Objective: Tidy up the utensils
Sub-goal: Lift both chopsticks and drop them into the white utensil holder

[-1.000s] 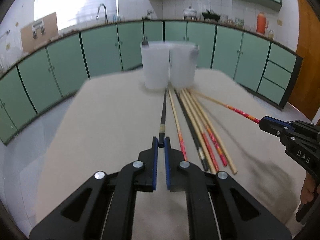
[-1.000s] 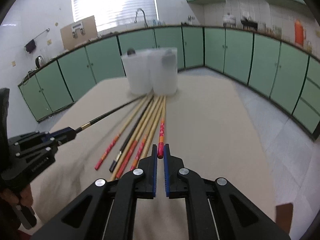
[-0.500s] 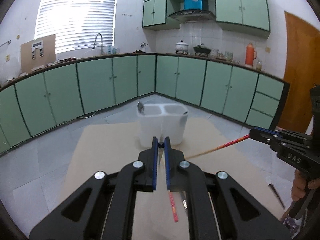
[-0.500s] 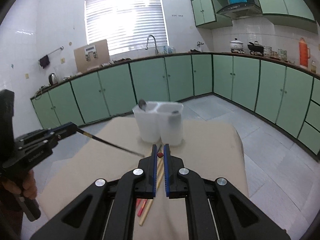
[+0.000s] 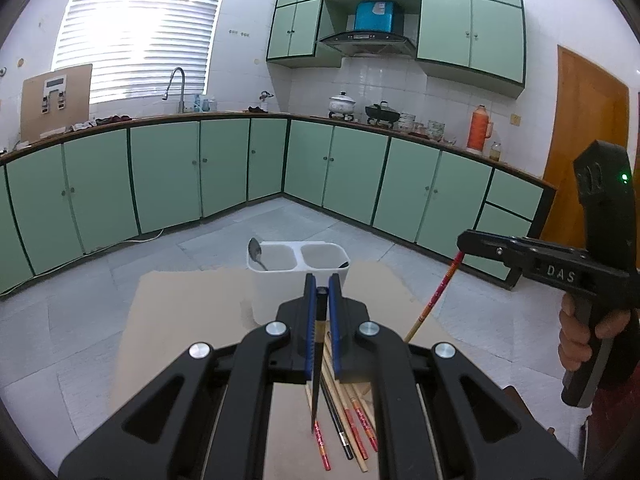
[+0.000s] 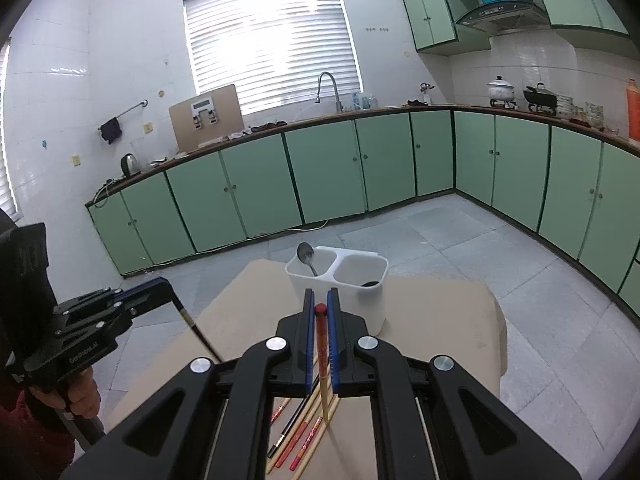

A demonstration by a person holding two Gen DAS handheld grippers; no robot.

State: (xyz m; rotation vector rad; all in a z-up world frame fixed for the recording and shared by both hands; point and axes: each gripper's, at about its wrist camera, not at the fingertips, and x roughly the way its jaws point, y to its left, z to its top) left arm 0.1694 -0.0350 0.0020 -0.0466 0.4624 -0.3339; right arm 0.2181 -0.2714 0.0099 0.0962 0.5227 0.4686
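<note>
You had each gripper clamped on one chopstick, gripped at its top end so the rest hung down toward the surface point(image 5: 180, 320). The left gripper point(image 5: 321, 292) had its jaws closed on the black chopstick point(image 5: 316, 380); the right gripper point(image 6: 320, 308) had its jaws closed on the red-tipped chopstick point(image 6: 322, 360). Both sticks were off the surface and hanging near vertical, tips down, above the remaining chopsticks point(image 5: 348, 420) that lay in a loose row near the front edge.

The white holder point(image 6: 340, 280) stood at the far end of the surface. Its left compartment held a spoon point(image 6: 307, 258); a dark item, too hidden to identify, sat in the right compartment.

To complete this step well, you needed to:
- Carry each stick forward at full height, so its lower tip cleared the holder rim.
- Centre the tip over one compartment opening before lowering.
- Lower until the tip was well inside, then part the jaws.
- Work one gripper at a time, so the two sticks did not cross.
</note>
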